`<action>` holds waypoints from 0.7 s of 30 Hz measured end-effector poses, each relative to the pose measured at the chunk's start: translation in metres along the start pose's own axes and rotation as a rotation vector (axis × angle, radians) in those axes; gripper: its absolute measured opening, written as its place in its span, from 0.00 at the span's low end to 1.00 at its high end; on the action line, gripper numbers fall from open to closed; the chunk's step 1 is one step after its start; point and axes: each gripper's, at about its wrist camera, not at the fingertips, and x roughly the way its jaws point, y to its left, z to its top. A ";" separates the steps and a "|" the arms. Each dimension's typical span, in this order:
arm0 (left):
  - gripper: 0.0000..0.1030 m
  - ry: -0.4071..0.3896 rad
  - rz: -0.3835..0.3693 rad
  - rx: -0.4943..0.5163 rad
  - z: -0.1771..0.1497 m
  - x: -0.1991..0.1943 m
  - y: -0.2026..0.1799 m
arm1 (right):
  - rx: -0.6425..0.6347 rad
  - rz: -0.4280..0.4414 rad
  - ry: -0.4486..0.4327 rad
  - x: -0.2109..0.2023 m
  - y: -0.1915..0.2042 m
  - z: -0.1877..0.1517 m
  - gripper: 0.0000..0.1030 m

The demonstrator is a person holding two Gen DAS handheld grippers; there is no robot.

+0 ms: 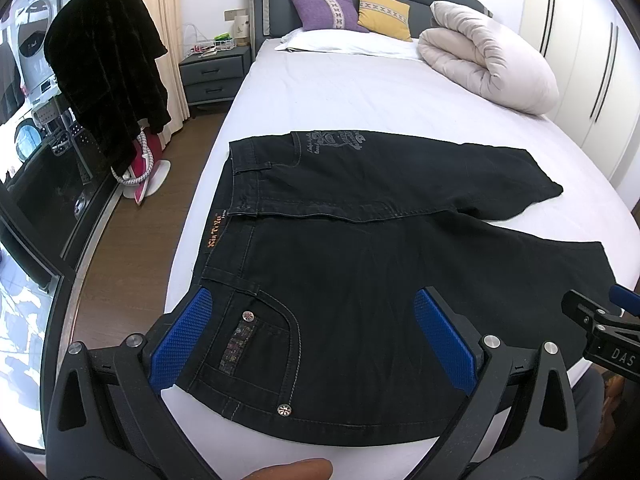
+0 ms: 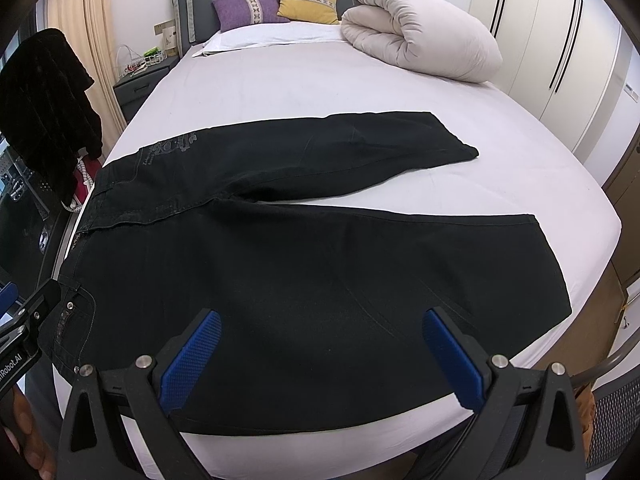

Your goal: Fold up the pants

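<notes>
Black denim pants [image 2: 280,264] spread flat on the white bed [image 2: 280,88], waistband toward the left edge, both legs running rightward and splayed into a V, the far leg [image 2: 360,148] angled away from the near leg [image 2: 400,264]. No fold made yet: opening step judged in hand, namely bringing one leg over the other lengthwise. Left claw [image 1: 316,340] poised above the near hip and front pocket [image 1: 264,344], blue pads [image 1: 182,340] wide apart, nothing gripped. Right claw [image 2: 320,356] poised above the near leg around knee level, pads likewise wide apart and gripping nothing; contact with the cloth not confirmed in either view. Rolled duvet [image 2: 420,40] and two cushions [image 2: 276,2] at the headboard, well apart from the garment. Next move judged to call for: both claws lowered to the near outer seam, one at the waistband corner, one further down the leg, each closed on a single layer, then lifted together and carried over to the far leg so that seams align. Risk noted: near edge lies close to the mattress border, and heavy denim may sag between the two grip points.
</notes>
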 end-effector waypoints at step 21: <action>1.00 -0.020 -0.040 0.057 0.007 0.012 0.007 | -0.030 0.004 0.007 0.008 0.004 0.004 1.00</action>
